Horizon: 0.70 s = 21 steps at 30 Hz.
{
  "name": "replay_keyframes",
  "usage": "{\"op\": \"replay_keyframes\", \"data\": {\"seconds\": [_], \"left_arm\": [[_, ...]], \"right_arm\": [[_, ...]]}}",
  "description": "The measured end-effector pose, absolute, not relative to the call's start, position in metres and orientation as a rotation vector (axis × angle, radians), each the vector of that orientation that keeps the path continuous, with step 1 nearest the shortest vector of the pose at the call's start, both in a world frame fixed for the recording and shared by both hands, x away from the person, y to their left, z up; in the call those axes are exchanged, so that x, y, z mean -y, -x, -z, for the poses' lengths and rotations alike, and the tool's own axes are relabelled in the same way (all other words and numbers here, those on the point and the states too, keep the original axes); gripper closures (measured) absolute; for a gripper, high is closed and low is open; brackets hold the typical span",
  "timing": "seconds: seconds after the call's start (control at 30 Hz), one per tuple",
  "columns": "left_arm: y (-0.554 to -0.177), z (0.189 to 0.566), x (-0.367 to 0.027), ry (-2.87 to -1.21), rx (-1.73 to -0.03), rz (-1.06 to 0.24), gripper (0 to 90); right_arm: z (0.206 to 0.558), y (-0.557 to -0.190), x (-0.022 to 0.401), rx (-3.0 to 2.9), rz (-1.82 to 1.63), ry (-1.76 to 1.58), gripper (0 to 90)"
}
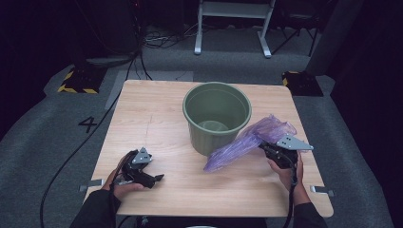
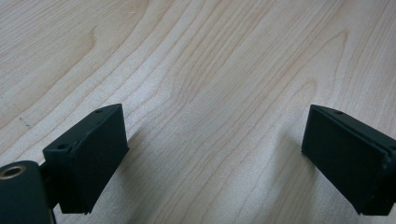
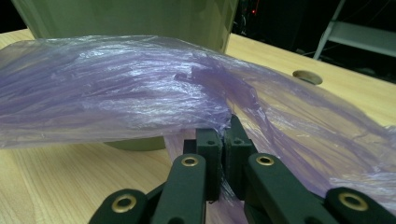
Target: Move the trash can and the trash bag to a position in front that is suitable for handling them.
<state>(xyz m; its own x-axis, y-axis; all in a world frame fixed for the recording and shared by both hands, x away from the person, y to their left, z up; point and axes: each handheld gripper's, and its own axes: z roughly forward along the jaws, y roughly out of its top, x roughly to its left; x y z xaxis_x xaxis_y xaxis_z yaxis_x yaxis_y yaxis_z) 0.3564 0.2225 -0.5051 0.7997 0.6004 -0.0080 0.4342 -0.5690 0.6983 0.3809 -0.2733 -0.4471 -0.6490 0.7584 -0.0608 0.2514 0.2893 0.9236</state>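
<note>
High view: translucent purple plastic bag (image 1: 247, 142), crinkled, centre-right beside ribbed green bucket (image 1: 217, 116) on pale wood bench (image 1: 157, 118); right gripper (image 1: 273, 151) clamps it. Left gripper view: left gripper (image 2: 215, 154) wide, empty. Right gripper view: film pinched centre-bottom.

A close look down at a pale wooden desk (image 2: 205, 70) with wavy brown grain lines running across it. Two black jaws of the left gripper (image 2: 215, 154) rise from the bottom edge, one at the lower left and one at the lower right, standing wide apart with bare wood between them. Each jaw is a flat block with small screw holes along its top edge. A brass-ringed hole sits on the black arm at the bottom left corner.
</note>
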Motion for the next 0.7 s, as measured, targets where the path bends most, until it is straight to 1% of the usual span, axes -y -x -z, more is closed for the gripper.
{"op": "replay_keyframes", "data": {"seconds": [0.37, 0.7], "left_arm": [[-0.357, 0.505, -0.223, -2.265, -0.759, -0.293, 6.6], [-0.359, 0.505, -0.222, -2.262, -0.761, -0.295, 6.6]], "right_arm": [[0.433, -0.370, 0.278, -2.004, -1.385, -0.861, 88.5], [0.416, -0.357, 0.273, -1.990, -1.444, -0.762, 88.5]]}}
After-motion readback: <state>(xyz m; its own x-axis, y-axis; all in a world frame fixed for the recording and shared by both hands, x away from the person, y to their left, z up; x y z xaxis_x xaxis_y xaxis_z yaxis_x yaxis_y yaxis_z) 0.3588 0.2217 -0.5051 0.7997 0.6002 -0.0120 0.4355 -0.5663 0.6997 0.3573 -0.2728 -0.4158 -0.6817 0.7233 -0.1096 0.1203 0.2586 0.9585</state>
